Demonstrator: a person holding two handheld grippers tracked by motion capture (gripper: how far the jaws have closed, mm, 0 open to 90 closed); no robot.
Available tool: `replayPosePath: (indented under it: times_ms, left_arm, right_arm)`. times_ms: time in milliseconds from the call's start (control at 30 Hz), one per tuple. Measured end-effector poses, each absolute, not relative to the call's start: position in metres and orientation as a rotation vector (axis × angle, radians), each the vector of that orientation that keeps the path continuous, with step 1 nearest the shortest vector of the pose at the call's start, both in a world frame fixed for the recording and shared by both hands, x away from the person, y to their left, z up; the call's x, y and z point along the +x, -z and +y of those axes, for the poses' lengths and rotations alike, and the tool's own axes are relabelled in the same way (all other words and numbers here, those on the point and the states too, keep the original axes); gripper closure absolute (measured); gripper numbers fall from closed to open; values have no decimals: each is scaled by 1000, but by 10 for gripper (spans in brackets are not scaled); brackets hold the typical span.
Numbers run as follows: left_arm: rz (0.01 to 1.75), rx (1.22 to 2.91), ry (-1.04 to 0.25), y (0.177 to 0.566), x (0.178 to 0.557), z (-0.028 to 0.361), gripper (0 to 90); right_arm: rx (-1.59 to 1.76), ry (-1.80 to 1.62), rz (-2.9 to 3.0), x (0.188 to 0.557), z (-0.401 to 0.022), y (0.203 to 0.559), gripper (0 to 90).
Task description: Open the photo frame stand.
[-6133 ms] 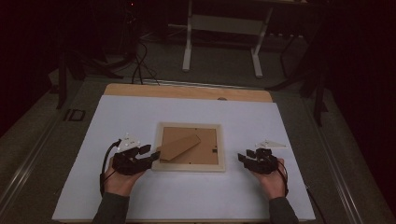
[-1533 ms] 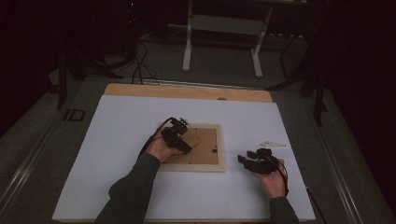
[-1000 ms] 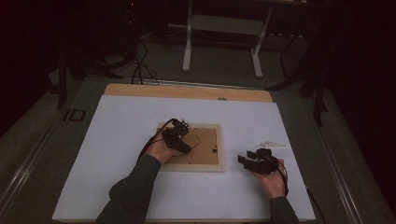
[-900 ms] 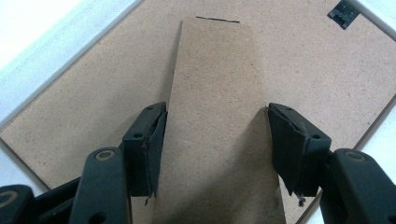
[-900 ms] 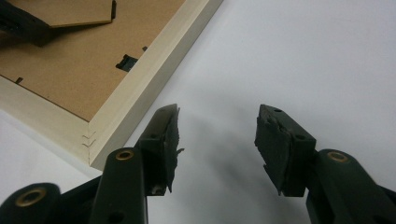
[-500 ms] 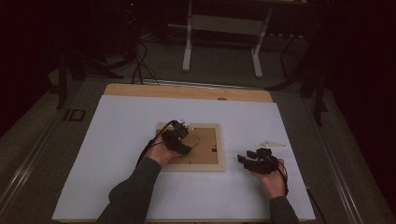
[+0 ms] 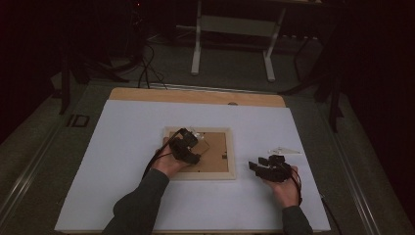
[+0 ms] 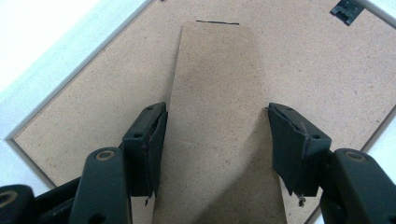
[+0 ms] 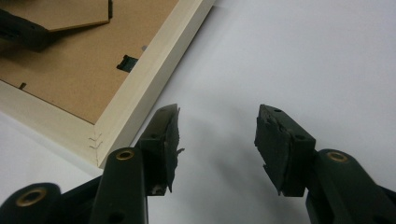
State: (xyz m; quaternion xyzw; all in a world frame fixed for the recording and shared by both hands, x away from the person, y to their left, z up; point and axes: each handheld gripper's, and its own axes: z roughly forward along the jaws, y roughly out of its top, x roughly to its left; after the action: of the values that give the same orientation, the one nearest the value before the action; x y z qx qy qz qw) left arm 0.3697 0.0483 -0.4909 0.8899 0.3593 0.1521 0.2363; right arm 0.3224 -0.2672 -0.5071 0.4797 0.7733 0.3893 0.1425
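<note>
over the picture frame (image 7: 230, 166), the left claw (image 8: 217, 135) gapes wide astride its cardboard stand (image 8: 212, 93), gripping nothing.

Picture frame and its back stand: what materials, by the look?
Picture frame: pale unfinished-looking wood, matte; faint grain and a toothed joint at the corner. Back panel and stand: brown fibreboard or hardboard, probably; speckled, dull surface, thin cut edges. Small clip: black, material unclear.

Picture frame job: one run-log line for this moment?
left gripper: jaws open astride stand flap | right gripper: open, beside picture frame, on white sheet | frame face-down
</note>
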Motion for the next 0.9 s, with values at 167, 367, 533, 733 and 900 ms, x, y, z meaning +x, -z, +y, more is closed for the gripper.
replayPosePath:
  times_ms: [167, 367, 533, 733, 900]
  left_arm:
    - [982, 2434, -451, 490, 366, 48, 411]
    - [966, 2424, -499, 489, 360, 47, 411]
    - [954, 2414, -545, 488, 355, 45, 411]
    - [935, 2398, -600, 488, 349, 45, 412]
    - [923, 2386, -640, 487, 343, 44, 412]
  right_arm:
    - [1379, -1131, 2225, 323, -266, 505, 488]
    - [1371, -1142, 2217, 324, -266, 501, 490]
    - [1352, -1169, 2220, 329, -262, 492, 496]
    - [1299, -1163, 2246, 337, -251, 481, 550]
    - [1213, -1175, 2300, 342, -242, 468, 618]
